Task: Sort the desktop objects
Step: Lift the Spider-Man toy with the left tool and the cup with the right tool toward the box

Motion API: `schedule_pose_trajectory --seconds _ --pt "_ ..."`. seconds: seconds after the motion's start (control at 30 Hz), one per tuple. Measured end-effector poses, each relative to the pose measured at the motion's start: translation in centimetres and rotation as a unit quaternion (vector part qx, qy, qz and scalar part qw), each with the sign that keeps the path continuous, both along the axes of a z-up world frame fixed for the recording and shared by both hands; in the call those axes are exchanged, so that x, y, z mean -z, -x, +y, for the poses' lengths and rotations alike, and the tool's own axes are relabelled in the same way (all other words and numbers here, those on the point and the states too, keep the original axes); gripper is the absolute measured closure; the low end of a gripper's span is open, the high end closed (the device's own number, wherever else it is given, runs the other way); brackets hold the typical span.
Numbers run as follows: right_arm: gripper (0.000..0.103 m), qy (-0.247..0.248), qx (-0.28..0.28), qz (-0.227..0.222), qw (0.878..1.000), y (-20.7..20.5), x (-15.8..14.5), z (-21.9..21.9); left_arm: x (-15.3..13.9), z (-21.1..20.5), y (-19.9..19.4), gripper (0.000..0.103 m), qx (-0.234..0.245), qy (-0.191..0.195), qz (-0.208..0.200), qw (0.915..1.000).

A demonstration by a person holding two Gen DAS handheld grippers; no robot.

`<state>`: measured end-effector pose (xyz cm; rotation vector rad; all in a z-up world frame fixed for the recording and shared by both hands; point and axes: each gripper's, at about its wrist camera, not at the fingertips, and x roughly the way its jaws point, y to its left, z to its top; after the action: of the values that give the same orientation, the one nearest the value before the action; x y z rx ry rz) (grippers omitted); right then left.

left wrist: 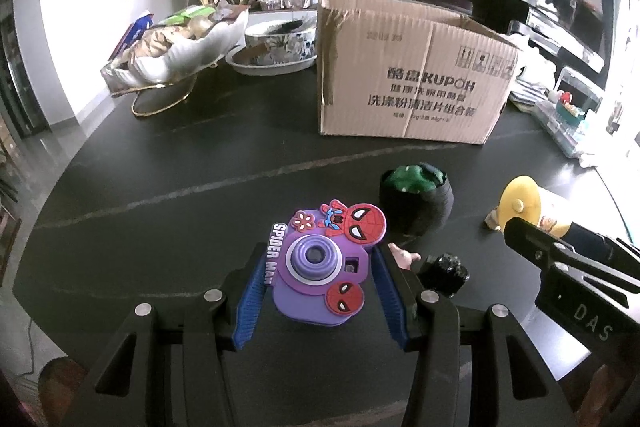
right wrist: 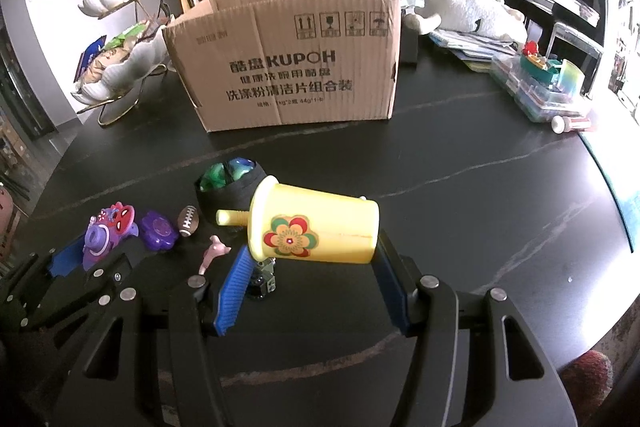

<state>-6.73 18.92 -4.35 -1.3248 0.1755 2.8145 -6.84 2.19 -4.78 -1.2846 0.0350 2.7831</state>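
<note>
My left gripper (left wrist: 320,283) is shut on a purple Spider-Man toy camera (left wrist: 324,267), held between its blue pads above the dark table (left wrist: 180,187). My right gripper (right wrist: 312,267) is shut on a yellow toy cup (right wrist: 320,231) with a flower sticker, lying sideways between its pads. The cup also shows in the left wrist view (left wrist: 528,207). An open cardboard box (right wrist: 288,63) stands behind, also in the left wrist view (left wrist: 412,75). A black pouch of green balls (right wrist: 228,183), a purple flower toy (right wrist: 160,229), a small football (right wrist: 188,221) and a pink figure (right wrist: 214,253) lie on the table.
White shell-shaped bowls with snacks (left wrist: 176,47) and a patterned ceramic bowl (left wrist: 276,47) stand at the back left. A white plush toy (right wrist: 468,9), books and plastic cases (right wrist: 540,87) sit at the back right. A small black object (left wrist: 444,273) lies beside the left gripper.
</note>
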Motion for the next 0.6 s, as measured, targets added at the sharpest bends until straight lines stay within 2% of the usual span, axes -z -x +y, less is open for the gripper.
schedule_pose_trajectory --seconds 0.6 --pt "0.048 -0.014 -0.012 0.03 0.999 0.4 -3.1 -0.1 -4.4 0.2 1.6 0.055 0.007 0.003 0.036 0.9993"
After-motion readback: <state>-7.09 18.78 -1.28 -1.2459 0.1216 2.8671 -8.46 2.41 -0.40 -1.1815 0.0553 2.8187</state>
